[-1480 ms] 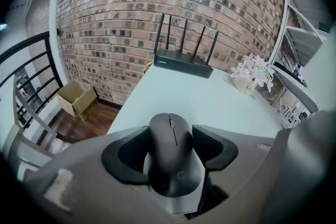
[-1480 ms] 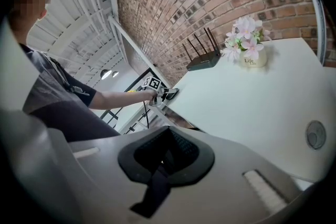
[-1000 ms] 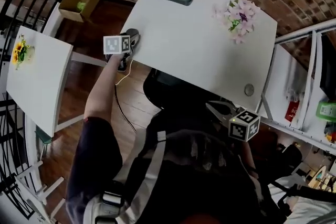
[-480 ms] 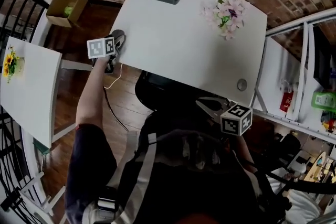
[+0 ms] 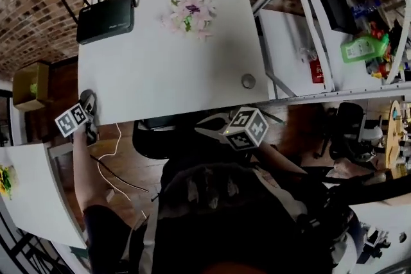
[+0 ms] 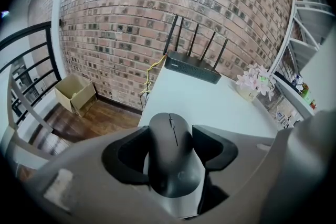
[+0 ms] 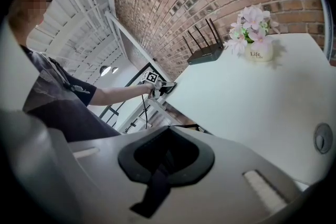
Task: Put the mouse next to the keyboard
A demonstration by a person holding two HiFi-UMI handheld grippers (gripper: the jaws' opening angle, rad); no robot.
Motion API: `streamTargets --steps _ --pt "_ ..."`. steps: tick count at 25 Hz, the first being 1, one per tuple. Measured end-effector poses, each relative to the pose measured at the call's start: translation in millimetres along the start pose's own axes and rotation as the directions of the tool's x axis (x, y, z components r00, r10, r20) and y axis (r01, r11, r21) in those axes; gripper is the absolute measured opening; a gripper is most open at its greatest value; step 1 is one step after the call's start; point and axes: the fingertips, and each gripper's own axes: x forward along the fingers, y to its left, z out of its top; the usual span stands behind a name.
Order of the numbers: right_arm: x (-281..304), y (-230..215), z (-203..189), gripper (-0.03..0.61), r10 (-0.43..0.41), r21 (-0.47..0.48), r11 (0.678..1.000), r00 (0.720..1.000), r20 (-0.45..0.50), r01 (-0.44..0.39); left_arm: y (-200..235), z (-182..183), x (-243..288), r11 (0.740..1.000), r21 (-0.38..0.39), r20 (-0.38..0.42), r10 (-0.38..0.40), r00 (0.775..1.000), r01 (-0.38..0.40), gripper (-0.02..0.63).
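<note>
A black mouse (image 6: 170, 152) sits between the pads of my left gripper (image 6: 170, 136), which is shut on it. In the head view that gripper (image 5: 80, 115) hangs with the mouse (image 5: 88, 102) at the near left corner of the white table (image 5: 160, 74). My right gripper (image 5: 209, 131) is shut with nothing in it, held close to the person's chest below the table's near edge. In the right gripper view, the left gripper (image 7: 160, 87) shows far off at the table corner. No keyboard is in view.
On the table stand a black router (image 5: 106, 19) with antennas at the back left, a pot of pink flowers (image 5: 191, 9) at the back and a round grommet (image 5: 248, 81) near the front right. A white cable (image 5: 109, 151) hangs below the left gripper. Shelves (image 5: 334, 29) stand to the right.
The head view has swung to the right, so the table now sits further left in the picture. The left gripper still holds the mouse at the table's corner. The right gripper stays by the chest.
</note>
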Motion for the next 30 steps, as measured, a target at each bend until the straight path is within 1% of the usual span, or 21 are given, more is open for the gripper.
streamTargets --steps 7,15,17,19,23,26,30 --pt "-9 -4 1 0.006 -0.021 -0.009 1.000 1.000 0.008 0.021 0 3 9 1.000 -0.002 0.020 -0.001 1.000 0.001 0.267" --pt "-20 -4 -3 0.006 -0.029 0.001 1.000 0.999 0.023 0.029 0 1 5 1.000 -0.008 -0.010 0.013 1.000 -0.013 0.268" --pt "-24 -2 -4 0.006 -0.023 0.005 1.000 0.999 0.029 0.023 3 0 0 1.000 -0.014 0.000 0.028 1.000 -0.028 0.268" --pt "-31 -2 -8 0.006 -0.017 0.031 0.999 0.999 0.039 0.015 4 -1 -1 0.999 -0.023 0.018 0.038 0.999 -0.038 0.270" --pt "-45 -10 -15 0.006 -0.037 0.052 0.998 0.998 0.057 0.034 -14 1 8 0.999 -0.032 0.064 0.033 0.997 -0.031 0.270" --pt "-46 -16 -16 0.006 -0.037 0.053 0.998 0.997 0.068 0.033 -11 -1 6 0.997 -0.047 0.065 0.065 0.996 -0.062 0.270" --pt "-44 -19 -14 0.006 -0.038 0.036 0.999 0.997 0.065 0.036 -13 7 7 0.996 -0.056 0.066 0.080 0.995 -0.076 0.270"
